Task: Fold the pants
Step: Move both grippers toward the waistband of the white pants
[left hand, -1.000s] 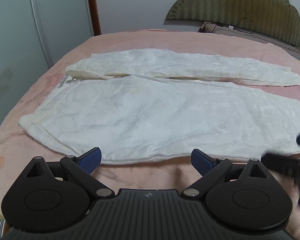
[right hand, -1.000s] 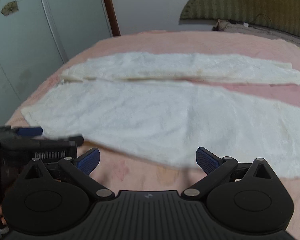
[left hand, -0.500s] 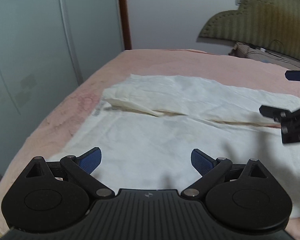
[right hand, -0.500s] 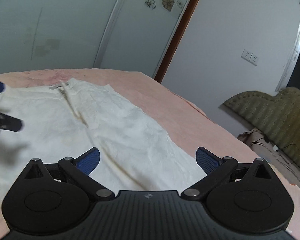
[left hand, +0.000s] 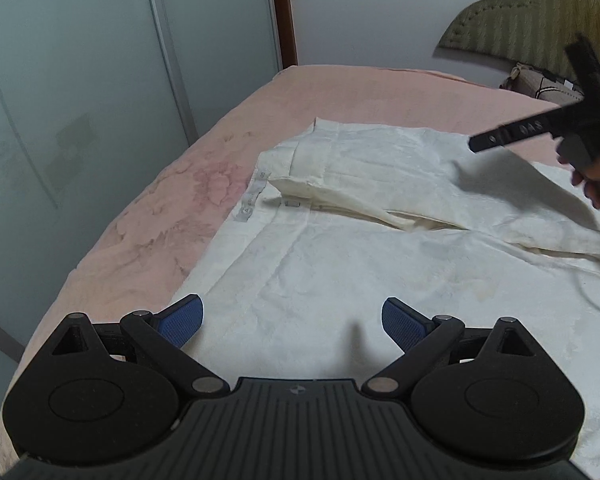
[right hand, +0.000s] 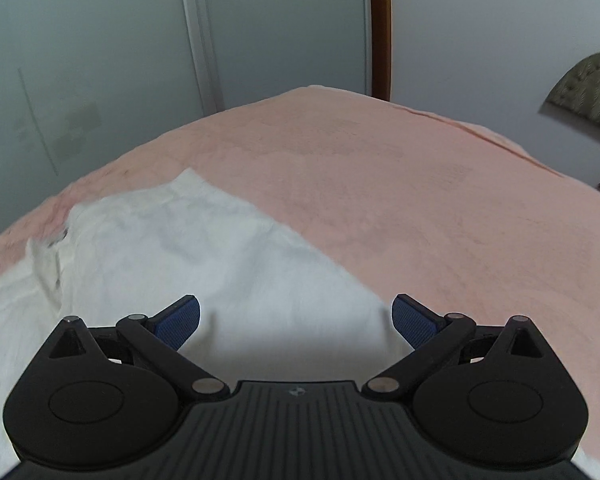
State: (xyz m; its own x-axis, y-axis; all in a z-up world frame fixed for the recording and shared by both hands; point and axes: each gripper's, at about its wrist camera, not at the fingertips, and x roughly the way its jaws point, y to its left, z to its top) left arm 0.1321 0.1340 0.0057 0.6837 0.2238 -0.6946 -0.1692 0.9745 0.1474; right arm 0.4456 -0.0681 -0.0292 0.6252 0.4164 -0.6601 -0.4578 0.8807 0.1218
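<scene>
White pants (left hand: 340,248) lie spread flat on the pink bed, the waistband (left hand: 260,188) toward the left and the legs running off to the right. My left gripper (left hand: 292,320) is open and empty, low over the near leg close to the waist. My right gripper (right hand: 296,318) is open and empty above the far leg of the pants (right hand: 204,252), near its far edge. The right gripper's black body also shows in the left wrist view (left hand: 548,124), held by a hand over the far leg.
The pink bedspread (right hand: 420,200) covers the bed. Frosted-glass wardrobe doors (left hand: 100,80) stand just beyond the bed's left side. A padded olive headboard (left hand: 532,28) is at the far right. A wooden door frame (right hand: 380,28) stands behind.
Both grippers have moved forward over the pants and swung left toward the waist end. The right gripper went over to the far leg. Both stayed open.
</scene>
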